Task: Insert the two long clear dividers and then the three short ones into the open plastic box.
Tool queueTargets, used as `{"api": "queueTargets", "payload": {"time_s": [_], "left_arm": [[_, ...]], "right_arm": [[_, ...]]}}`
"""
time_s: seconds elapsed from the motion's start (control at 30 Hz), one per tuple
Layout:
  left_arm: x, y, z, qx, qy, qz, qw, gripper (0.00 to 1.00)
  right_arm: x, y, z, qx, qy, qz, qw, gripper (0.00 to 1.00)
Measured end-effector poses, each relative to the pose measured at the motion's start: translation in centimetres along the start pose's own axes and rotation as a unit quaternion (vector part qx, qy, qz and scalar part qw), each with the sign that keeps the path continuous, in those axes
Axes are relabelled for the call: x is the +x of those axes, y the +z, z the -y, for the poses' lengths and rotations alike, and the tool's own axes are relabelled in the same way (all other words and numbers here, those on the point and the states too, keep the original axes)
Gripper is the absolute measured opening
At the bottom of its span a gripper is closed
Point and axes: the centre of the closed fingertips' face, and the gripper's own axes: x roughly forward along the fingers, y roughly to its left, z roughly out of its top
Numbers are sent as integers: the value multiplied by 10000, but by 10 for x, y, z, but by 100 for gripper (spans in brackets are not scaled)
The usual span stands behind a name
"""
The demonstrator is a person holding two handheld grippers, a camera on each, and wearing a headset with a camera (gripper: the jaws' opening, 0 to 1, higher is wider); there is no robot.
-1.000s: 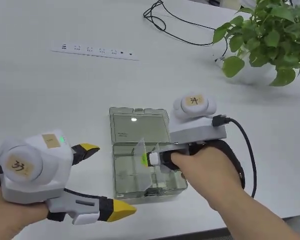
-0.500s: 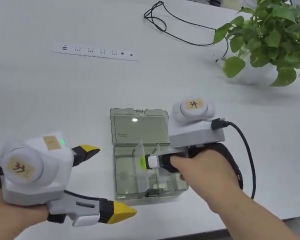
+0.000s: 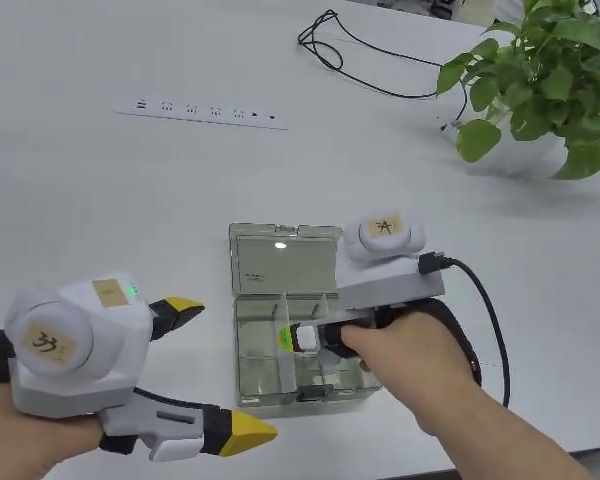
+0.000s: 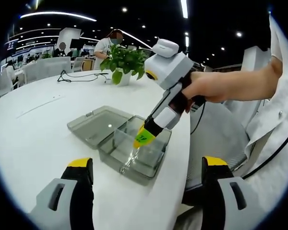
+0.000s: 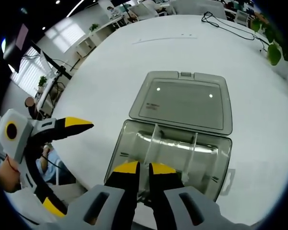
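The clear plastic box (image 3: 255,375) lies open near the table's front edge, its lid (image 3: 283,258) flat behind it. Clear dividers (image 3: 280,365) stand inside it. My right gripper (image 3: 292,338) reaches into the box from the right. In the right gripper view it (image 5: 144,168) is shut on a clear divider (image 5: 143,184) set upright in the tray (image 5: 129,132), beside two other upright dividers (image 5: 152,140). My left gripper (image 3: 220,372) hovers open at the lower left, just left of the box. In the left gripper view its jaws (image 4: 146,165) stand wide apart, short of the box (image 4: 151,163).
A white power strip (image 3: 205,110) lies at the back left. A potted plant (image 3: 540,80) and a looped black cable (image 3: 370,65) sit at the back right. The right gripper's cord (image 3: 485,310) trails off to the right. People sit far behind (image 4: 110,43).
The right gripper has lowered the divider from a tilted pose above the box down into the tray. The left gripper has stayed open beside the box. The head camera shifted slightly.
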Motion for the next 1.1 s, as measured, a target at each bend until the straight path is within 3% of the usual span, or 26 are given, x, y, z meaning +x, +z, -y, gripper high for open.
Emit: {"api": "queueTargets", "payload": {"time_s": [0.37, 0.7, 1.1], "left_arm": [[-8, 3, 3, -74, 238, -10, 9997, 95], [-12, 10, 9, -142, 508, 49, 9986, 95], [-16, 19, 22, -241, 783, 187, 9965, 95]], "right_arm": [[6, -3, 2, -57, 138, -46, 9999, 9], [4, -4, 2, 55, 439, 62, 9990, 11], [-26, 1, -3, 284, 959, 404, 9942, 20]]}}
